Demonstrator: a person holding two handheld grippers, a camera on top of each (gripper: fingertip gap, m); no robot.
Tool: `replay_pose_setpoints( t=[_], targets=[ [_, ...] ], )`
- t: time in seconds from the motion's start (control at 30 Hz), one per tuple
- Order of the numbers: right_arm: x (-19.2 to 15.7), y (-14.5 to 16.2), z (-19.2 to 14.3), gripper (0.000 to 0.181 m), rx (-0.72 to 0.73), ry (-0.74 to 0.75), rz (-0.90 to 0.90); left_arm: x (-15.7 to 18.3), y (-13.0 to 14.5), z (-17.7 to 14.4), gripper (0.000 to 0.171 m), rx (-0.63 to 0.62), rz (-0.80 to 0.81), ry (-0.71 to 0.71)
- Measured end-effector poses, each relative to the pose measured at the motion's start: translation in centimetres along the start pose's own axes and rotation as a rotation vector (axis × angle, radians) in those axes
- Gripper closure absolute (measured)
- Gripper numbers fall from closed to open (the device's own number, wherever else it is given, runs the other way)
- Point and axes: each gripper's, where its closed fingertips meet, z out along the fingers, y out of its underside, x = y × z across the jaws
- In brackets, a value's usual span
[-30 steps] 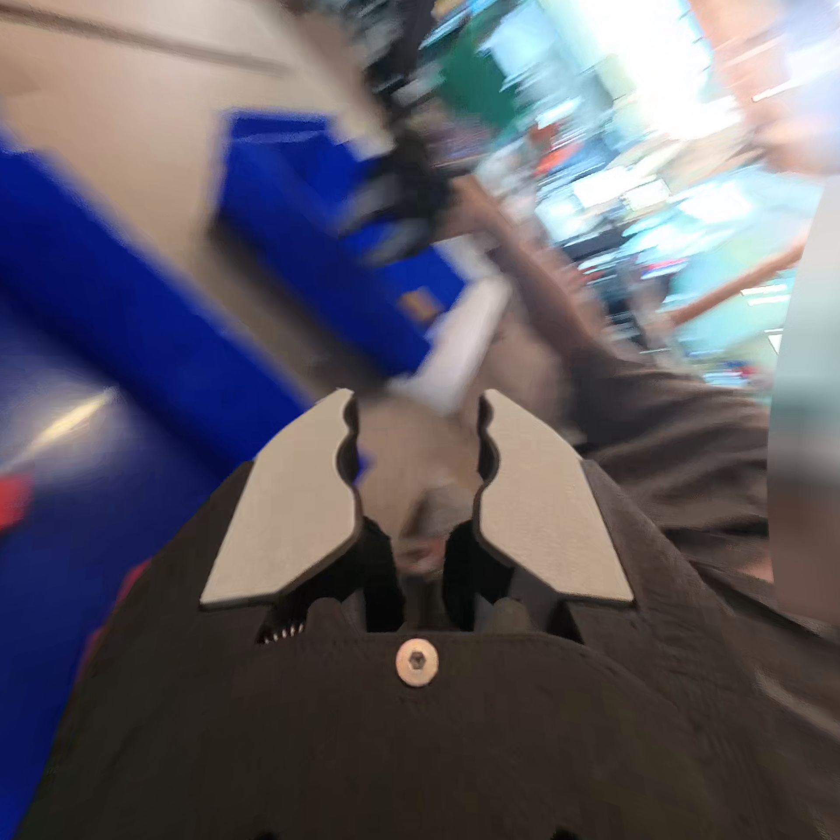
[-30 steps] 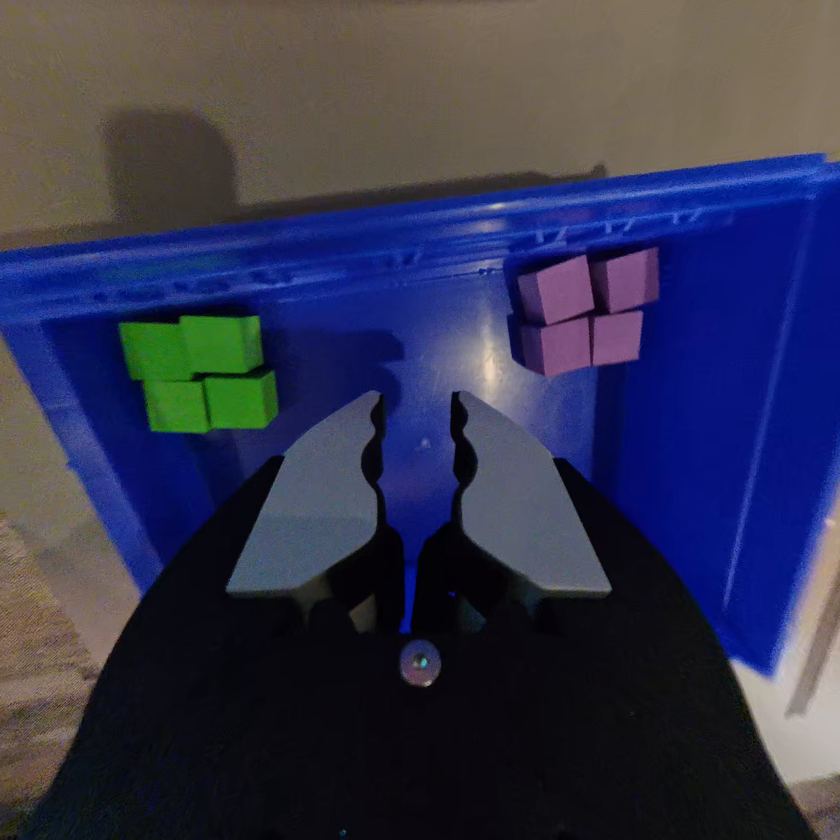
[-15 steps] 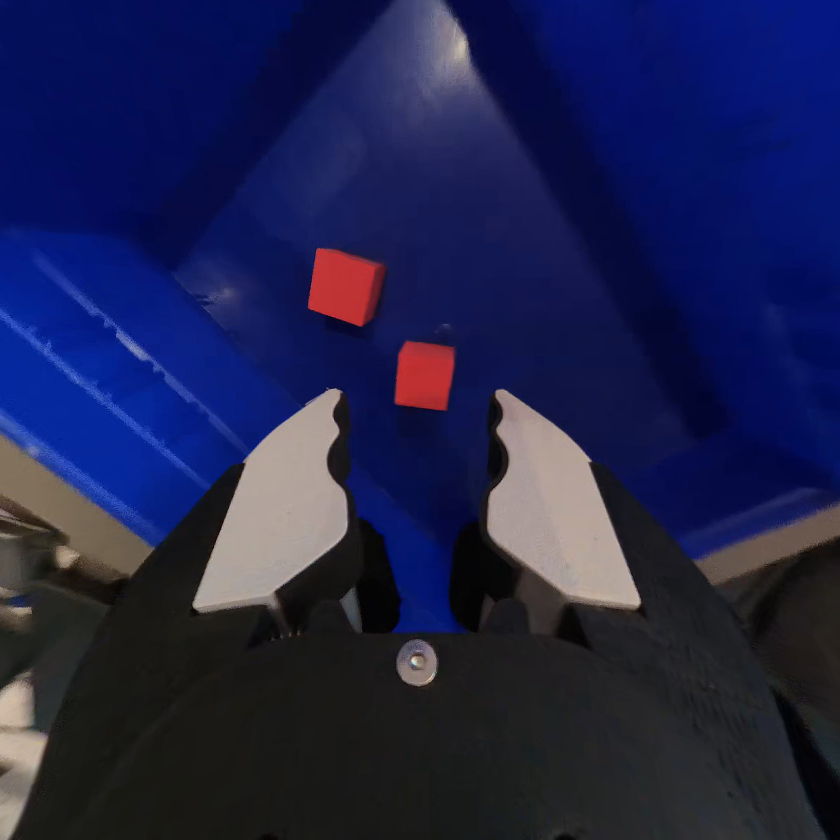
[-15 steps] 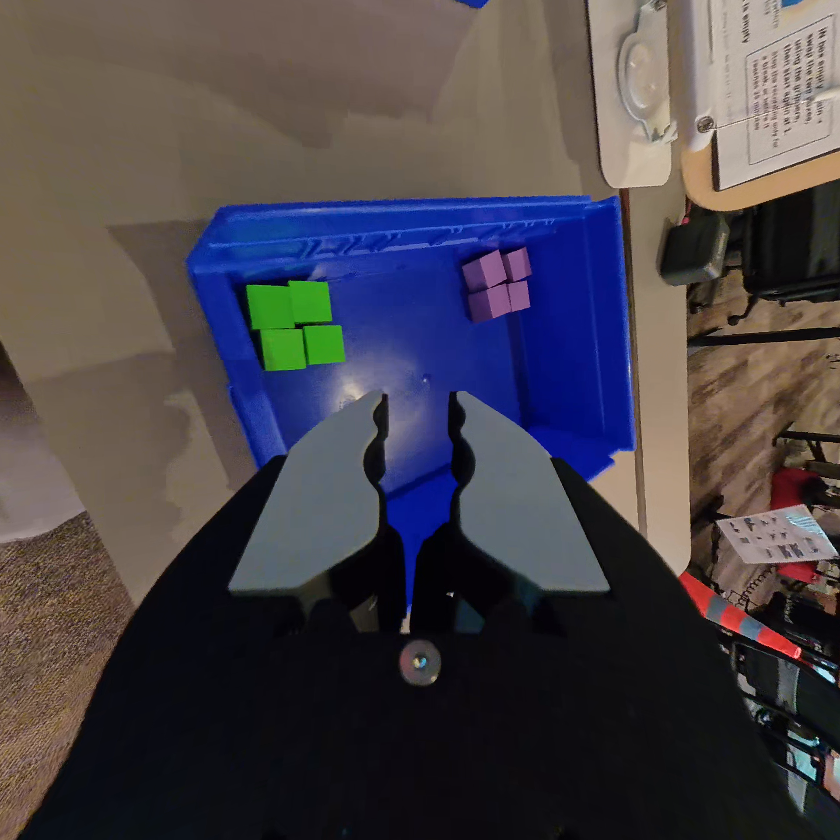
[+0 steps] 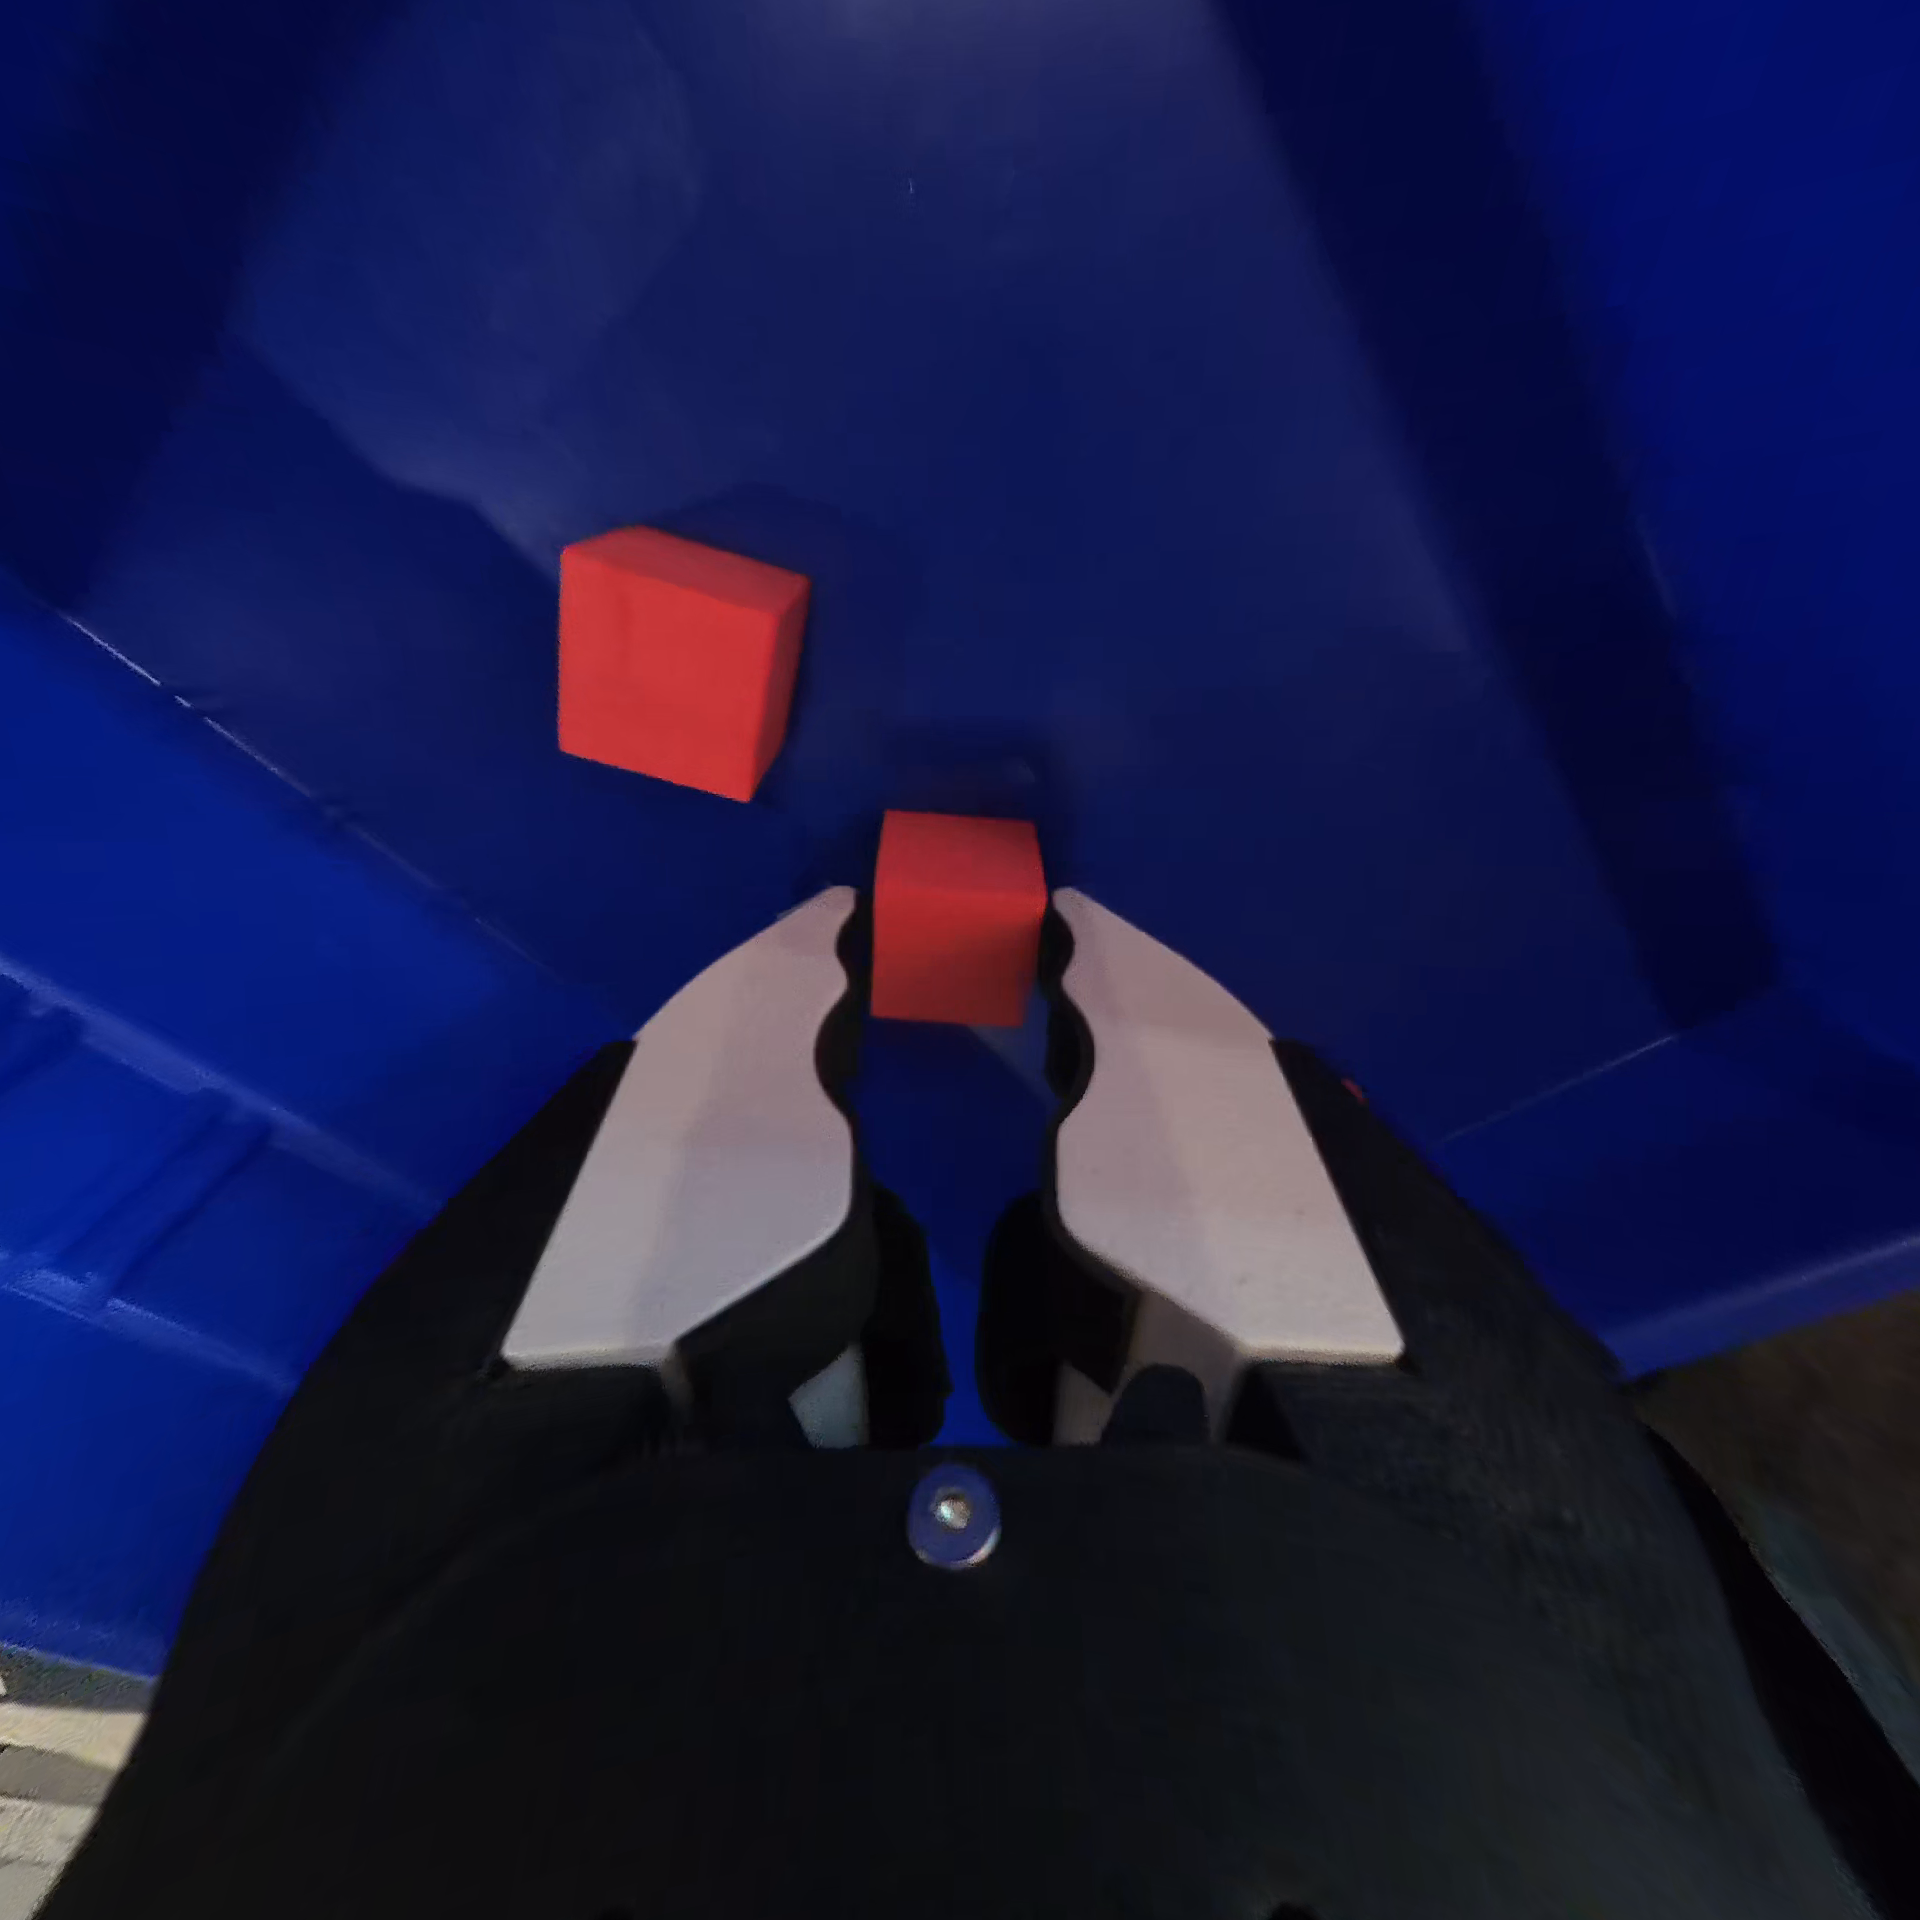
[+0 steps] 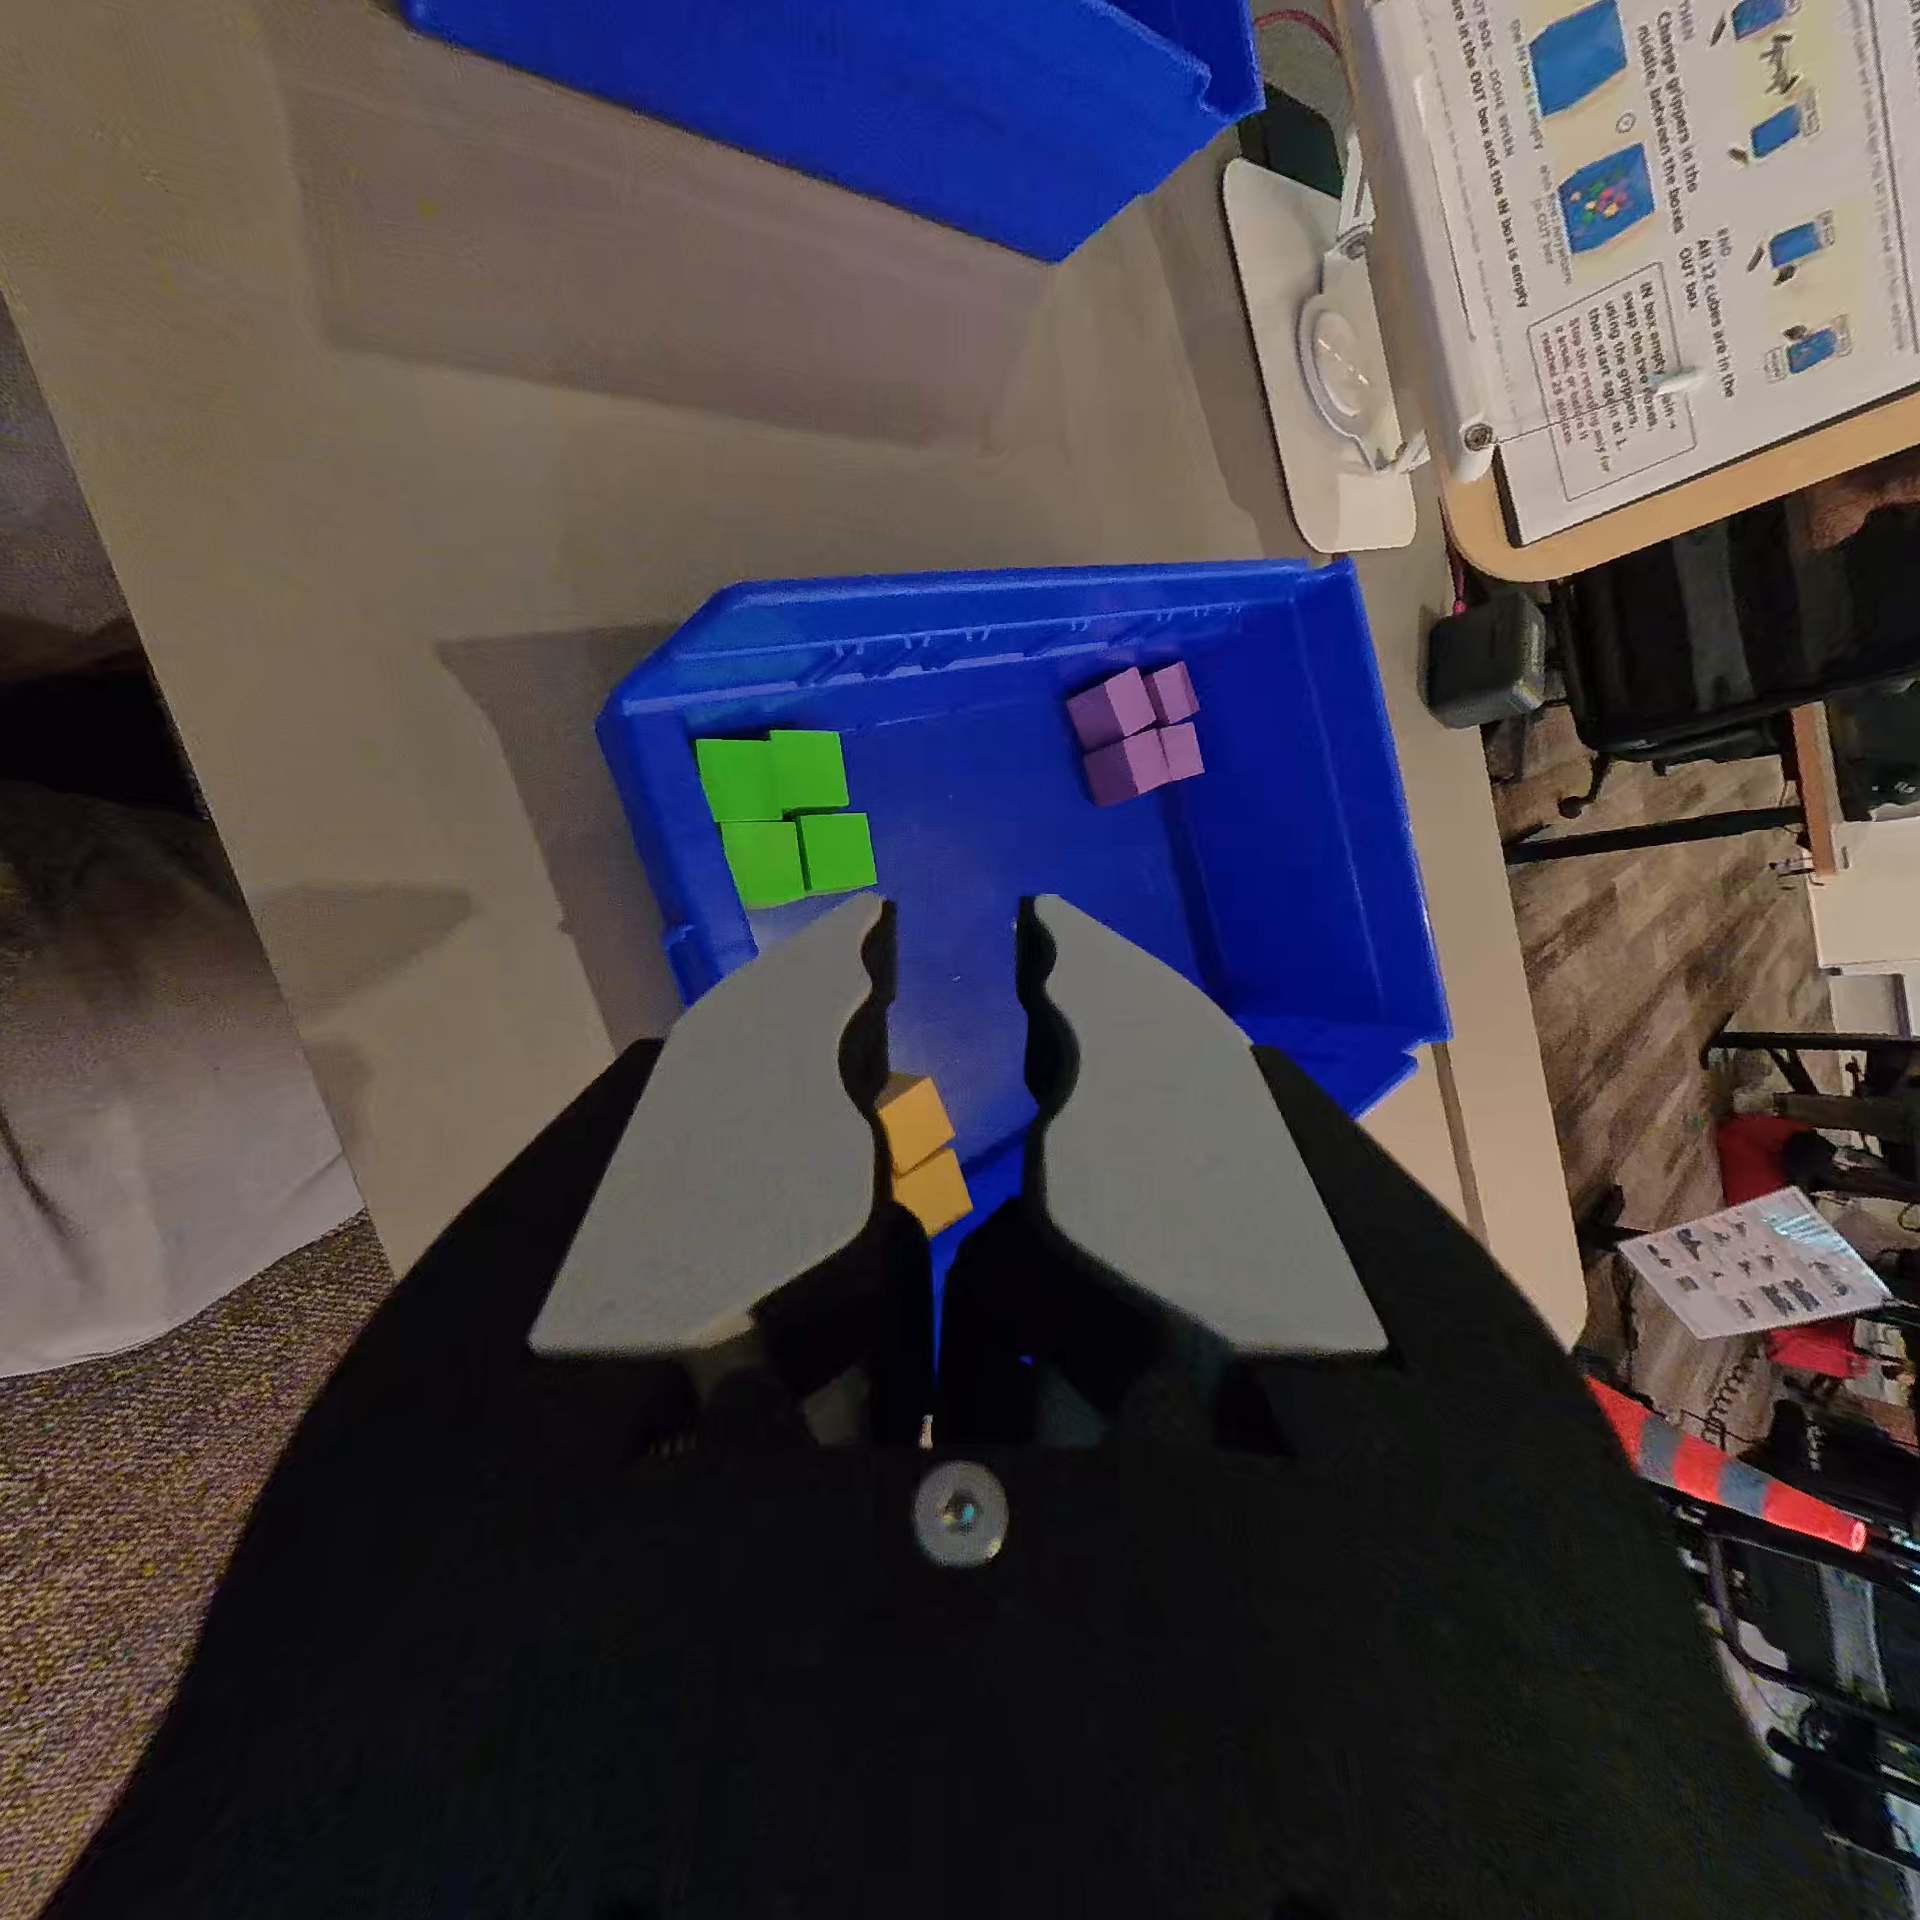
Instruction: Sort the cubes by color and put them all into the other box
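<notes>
In the left wrist view, my left gripper [image 5: 951,920] reaches into a blue bin [image 5: 1351,520]. Its jaws are closed onto the two sides of a small red cube [image 5: 956,935] that rests on the bin floor. A second red cube [image 5: 675,665] lies just beyond it to the left. In the right wrist view, my right gripper [image 6: 951,914] is slightly open and empty, high above another blue bin [image 6: 1382,831]. That bin holds several green cubes [image 6: 784,816] at its far left, several purple cubes [image 6: 1138,732] at its far right and two yellow cubes [image 6: 920,1153] near its front.
Both bins sit on a beige table [image 6: 520,416]; the second blue bin [image 6: 883,114] is at the top of the right wrist view. A white device [image 6: 1330,364] and a printed sheet [image 6: 1662,208] lie at the right, past them chairs and floor. Carpet shows at the left.
My left gripper swung down into the bin, moved up to the nearer red cube and narrowed onto it. My right gripper rose away from its bin, bringing the yellow cubes into view.
</notes>
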Motion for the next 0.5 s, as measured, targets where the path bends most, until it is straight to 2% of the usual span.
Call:
replay_pose_setpoints(
  t=[0.13,0.2,0.27,0.37,0.43,0.5],
  targets=[
    [-0.2,0.0,-0.2,0.160,0.010,0.003,0.013,0.0,0.4,-0.2,0.142,0.013,-0.030,0.027],
    [-0.1,-0.1,-0.3,0.160,0.013,0.016,0.012,1.3,-0.3,-1.7,0.142,0.124,-0.081,0.143],
    [0.0,-0.8,-0.4,0.160,0.050,0.024,0.012,3.2,-1.6,-4.8,0.142,0.306,-0.125,0.309],
    [0.0,-3.5,-0.1,0.155,0.167,0.014,0.010,7.7,-2.6,-11.8,0.142,0.601,-0.097,0.651],
    [-0.4,-6.6,0.3,0.148,0.278,-0.016,0.015,11.1,-2.0,-16.4,0.142,0.752,-0.041,0.876],
    [-0.8,-9.9,0.7,0.142,0.379,-0.028,0.005,14.0,-0.7,-19.7,0.142,0.835,0.030,1.062]
  ],
)
